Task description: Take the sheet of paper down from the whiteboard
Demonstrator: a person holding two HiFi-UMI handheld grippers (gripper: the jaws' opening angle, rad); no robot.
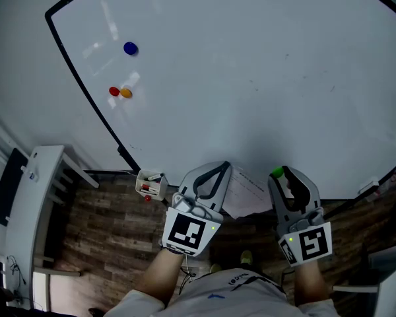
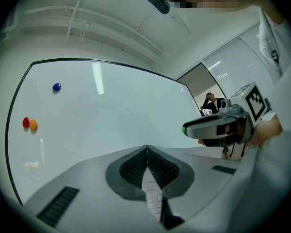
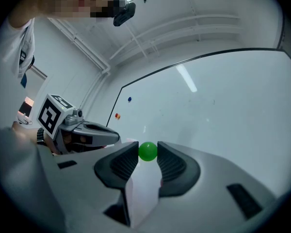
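Note:
The sheet of paper hangs below the whiteboard, between my two grippers. My left gripper is shut on the sheet's left edge; in the left gripper view a strip of printed paper shows pinched between the closed jaws. My right gripper is shut on a green round magnet, which sits between its jaw tips with the paper just beneath. Both grippers point roughly level at the board's lower edge.
Blue, red and orange magnets stick to the board's upper left. A small marker box hangs at the board's lower left corner. A white shelf stands to the left on wooden flooring.

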